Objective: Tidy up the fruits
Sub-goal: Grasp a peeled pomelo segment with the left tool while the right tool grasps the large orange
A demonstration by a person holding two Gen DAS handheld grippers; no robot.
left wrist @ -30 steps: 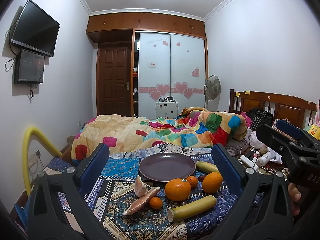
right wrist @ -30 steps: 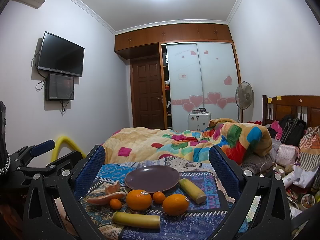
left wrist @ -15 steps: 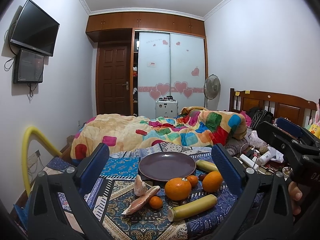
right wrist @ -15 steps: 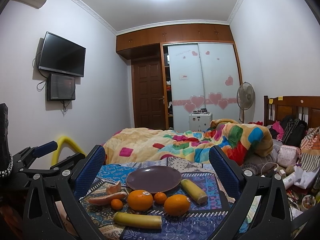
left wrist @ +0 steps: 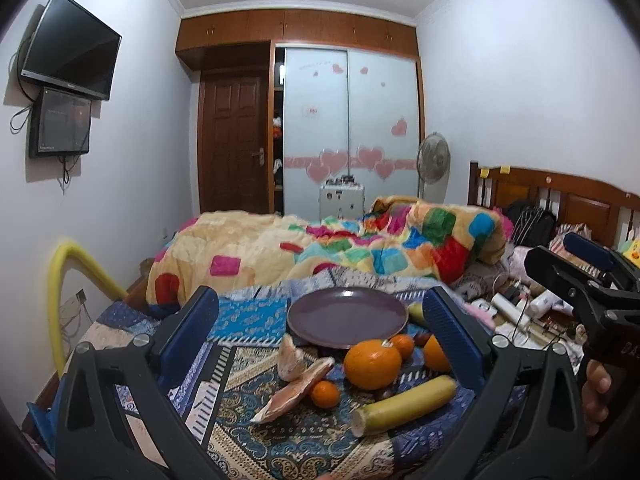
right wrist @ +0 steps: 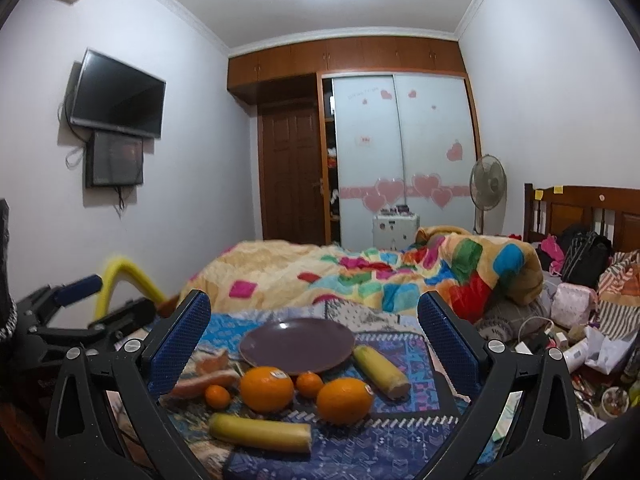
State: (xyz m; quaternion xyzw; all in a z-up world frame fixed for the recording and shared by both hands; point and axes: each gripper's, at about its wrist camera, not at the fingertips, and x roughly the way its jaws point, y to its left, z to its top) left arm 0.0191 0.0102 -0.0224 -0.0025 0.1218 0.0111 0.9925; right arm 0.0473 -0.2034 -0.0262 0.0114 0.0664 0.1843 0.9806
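A dark purple plate [left wrist: 347, 316] [right wrist: 297, 346] lies bare on a patterned cloth. In front of it are two big oranges [right wrist: 266, 389] [right wrist: 345, 401], two small tangerines [right wrist: 309, 385] [right wrist: 217, 396], pinkish citrus slices [left wrist: 302, 380] [right wrist: 204, 378] and two yellow banana-like pieces [right wrist: 260, 432] [right wrist: 381, 368]. My left gripper [left wrist: 320, 316] hovers open above the near fruit, holding nothing. My right gripper [right wrist: 314, 320] is also open and holding nothing, with the fruit and plate framed between its fingers. In the left wrist view the right finger hides part of one orange [left wrist: 434, 354].
The patterned cloth [left wrist: 248, 364] covers a low surface at the foot of a bed with a colourful quilt [left wrist: 360, 248]. Cluttered small items [right wrist: 576, 348] lie to the right. A yellow foam tube [left wrist: 60, 280] curves at the left. A hand [left wrist: 596, 392] holds the right gripper.
Both cameras have drifted only slightly. The fruit and the plate have not moved, and both grippers stay open.
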